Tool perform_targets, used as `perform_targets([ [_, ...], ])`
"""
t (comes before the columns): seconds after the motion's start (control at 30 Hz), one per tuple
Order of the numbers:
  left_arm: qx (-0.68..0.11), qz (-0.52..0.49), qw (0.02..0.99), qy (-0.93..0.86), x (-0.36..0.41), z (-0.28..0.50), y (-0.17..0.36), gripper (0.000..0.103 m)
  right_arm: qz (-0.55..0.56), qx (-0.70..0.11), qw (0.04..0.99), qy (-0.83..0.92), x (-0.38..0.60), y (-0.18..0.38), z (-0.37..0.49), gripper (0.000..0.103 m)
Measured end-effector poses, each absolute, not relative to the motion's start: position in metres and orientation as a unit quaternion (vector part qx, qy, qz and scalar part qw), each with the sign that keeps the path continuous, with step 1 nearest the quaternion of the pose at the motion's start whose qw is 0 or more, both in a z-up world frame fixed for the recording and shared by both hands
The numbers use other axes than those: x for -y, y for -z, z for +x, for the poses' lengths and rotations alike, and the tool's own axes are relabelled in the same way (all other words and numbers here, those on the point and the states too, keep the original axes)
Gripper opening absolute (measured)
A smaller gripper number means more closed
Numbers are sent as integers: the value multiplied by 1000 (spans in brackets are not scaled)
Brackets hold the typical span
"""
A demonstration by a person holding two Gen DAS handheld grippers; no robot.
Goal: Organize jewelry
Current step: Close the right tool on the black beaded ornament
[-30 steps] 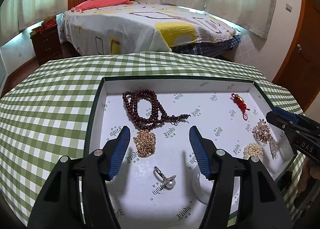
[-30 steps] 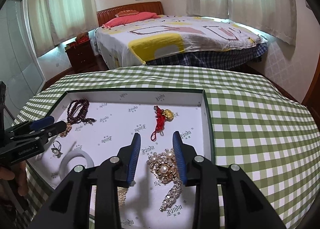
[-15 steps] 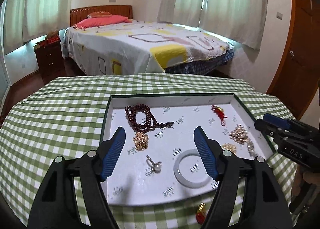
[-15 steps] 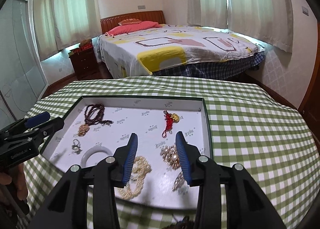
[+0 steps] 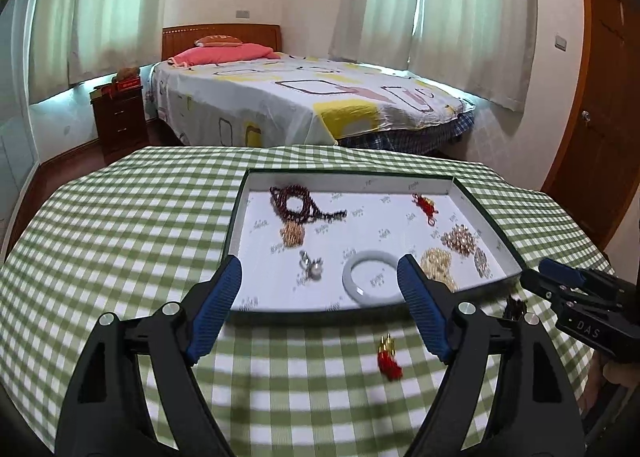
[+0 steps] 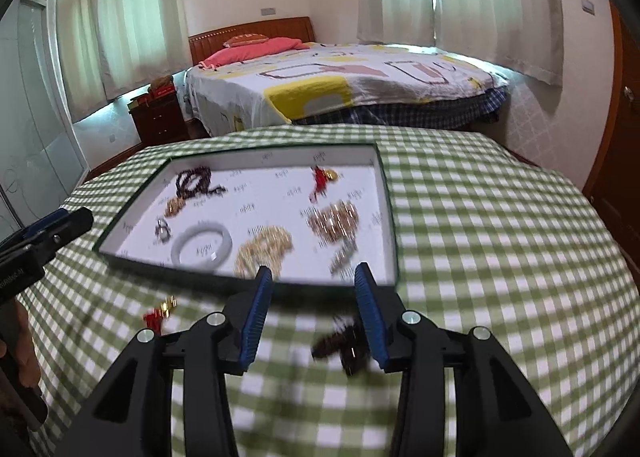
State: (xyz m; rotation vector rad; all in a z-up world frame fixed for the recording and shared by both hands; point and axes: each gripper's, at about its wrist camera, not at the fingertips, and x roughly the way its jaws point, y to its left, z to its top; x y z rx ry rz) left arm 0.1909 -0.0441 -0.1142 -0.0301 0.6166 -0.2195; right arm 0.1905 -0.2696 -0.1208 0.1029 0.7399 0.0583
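Both grippers have drawn back from the shallow white-lined jewelry tray with a dark green rim (image 5: 490, 231), so its near edge now sits ahead of the fingertips; two loose pieces have come into view on the green-and-white checked tablecloth (image 5: 120, 225) outside it.

I see a small red tassel charm with gold beads (image 5: 389, 356) at about five o'clock from the tray; a dark reddish-brown bead cluster (image 6: 342, 341), blurred, lies just inside my right gripper's (image 6: 316, 315) right finger; both pieces are on the cloth, not yet sorted.

My left gripper (image 5: 320, 309) is empty, its jaws widening; the right one is empty too, jaws spreading, nothing pressed between the pads.

I judge the next pick is one of these strays; I'd centre the jaws over the beads, come down steeply, pinch the bulk of the cluster rather than a trailing strand, then set it in the tray's bare middle, away from the pale jade-coloured bangle (image 5: 374, 277).
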Motion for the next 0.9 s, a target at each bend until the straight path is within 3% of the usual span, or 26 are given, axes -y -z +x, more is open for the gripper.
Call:
perform_targets([
  [0.9,-346,-14,933,99,44,177,153,79,65,-405,912,-2,282,154,186,43],
])
